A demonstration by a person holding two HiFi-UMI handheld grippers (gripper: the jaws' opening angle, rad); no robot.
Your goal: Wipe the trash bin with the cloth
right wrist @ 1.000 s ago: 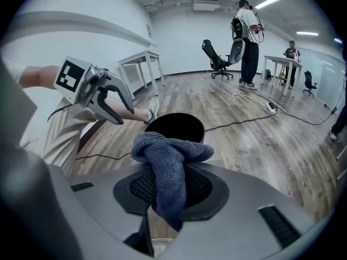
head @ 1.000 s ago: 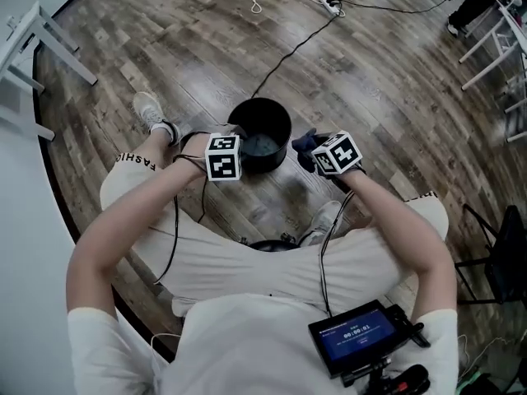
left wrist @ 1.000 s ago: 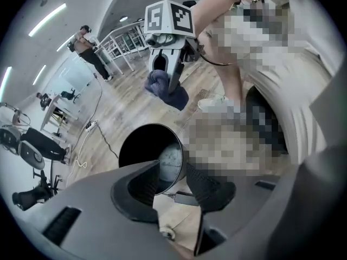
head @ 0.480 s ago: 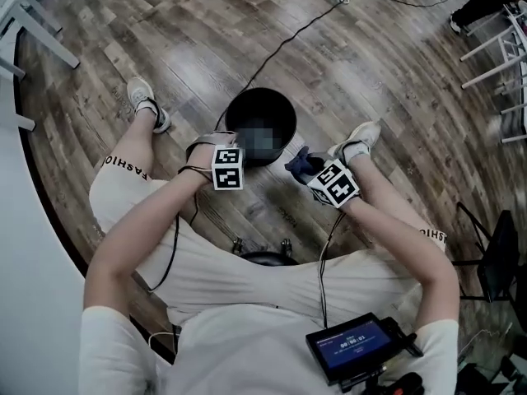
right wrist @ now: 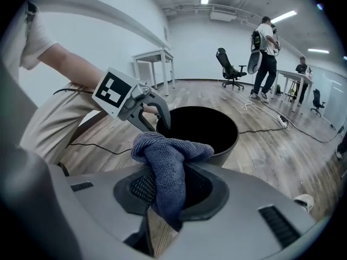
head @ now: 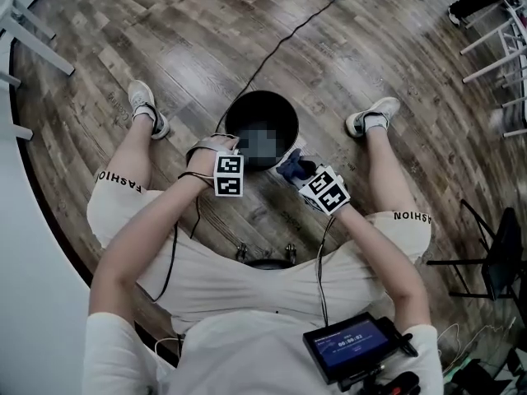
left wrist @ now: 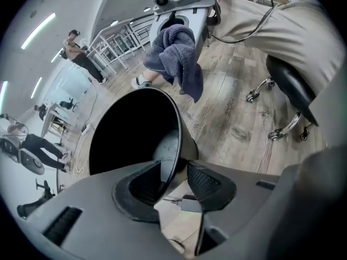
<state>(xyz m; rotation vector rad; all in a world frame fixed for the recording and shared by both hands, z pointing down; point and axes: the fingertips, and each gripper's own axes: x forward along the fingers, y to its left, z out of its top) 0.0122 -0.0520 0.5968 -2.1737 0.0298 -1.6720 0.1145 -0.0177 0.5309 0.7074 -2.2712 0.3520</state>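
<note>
A black round trash bin [head: 240,113] stands on the wood floor between the person's feet. My left gripper [head: 233,145] points steeply down at its near rim. In the left gripper view the bin's [left wrist: 135,140] thin rim stands between the jaws of the left gripper [left wrist: 174,180]. Those jaws have just been opening, and a gap shows beside the wall. My right gripper [head: 294,168] hovers just right of the bin, shut on a bunched blue-grey cloth [head: 288,164]. That cloth [right wrist: 168,161] hangs out of the right gripper [right wrist: 168,191], close to the bin's [right wrist: 209,126] outer wall.
A stool's castered base [head: 263,253] sits under the person. A black cable [head: 288,48] runs across the floor behind the bin. White table legs [head: 33,31] stand at far left, a dark chair [head: 494,262] at right. Other people work in the room's background.
Both grippers have dropped toward the bin; the left one now straddles the near rim. The person's right foot has swung out to the right, and the cloth sits closer to the bin wall.
</note>
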